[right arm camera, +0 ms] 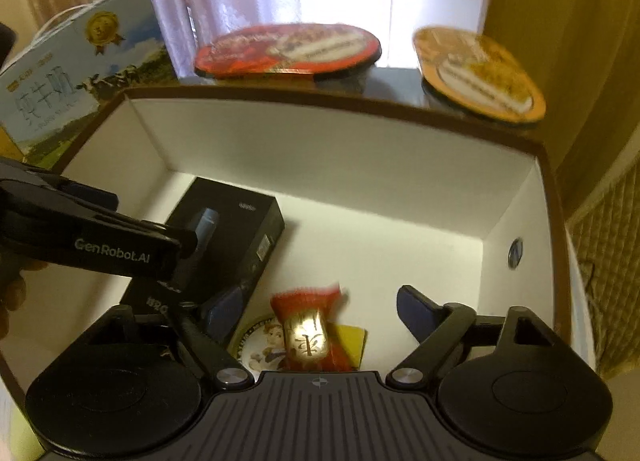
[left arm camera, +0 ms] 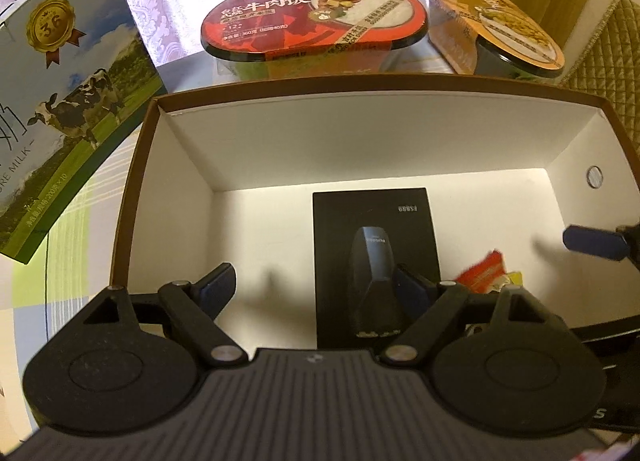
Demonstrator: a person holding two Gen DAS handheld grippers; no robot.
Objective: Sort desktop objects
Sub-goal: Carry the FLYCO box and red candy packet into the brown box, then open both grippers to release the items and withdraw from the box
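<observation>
An open white box with a brown rim (left arm camera: 360, 81) fills both views. A black product box (left arm camera: 374, 221) lies flat on its floor. My left gripper (left arm camera: 316, 287) hangs open over that black box (right arm camera: 240, 213), touching nothing. In the right wrist view my right gripper (right arm camera: 320, 311) is open above a red snack packet (right arm camera: 306, 325). The packet rests on a yellow packet (right arm camera: 354, 341) and a round picture item (right arm camera: 260, 345), clear of both fingers. The red packet (left arm camera: 482, 271) also shows in the left wrist view, with a blue right fingertip (left arm camera: 596, 242) beyond it.
A milk carton with a cow picture (left arm camera: 60, 101) stands left of the box. Behind the box sit a red meal bowl (left arm camera: 316, 17) and an orange-lidded bowl (left arm camera: 492, 21). A quilted seat (left arm camera: 612, 61) is at the right, and curtains hang behind.
</observation>
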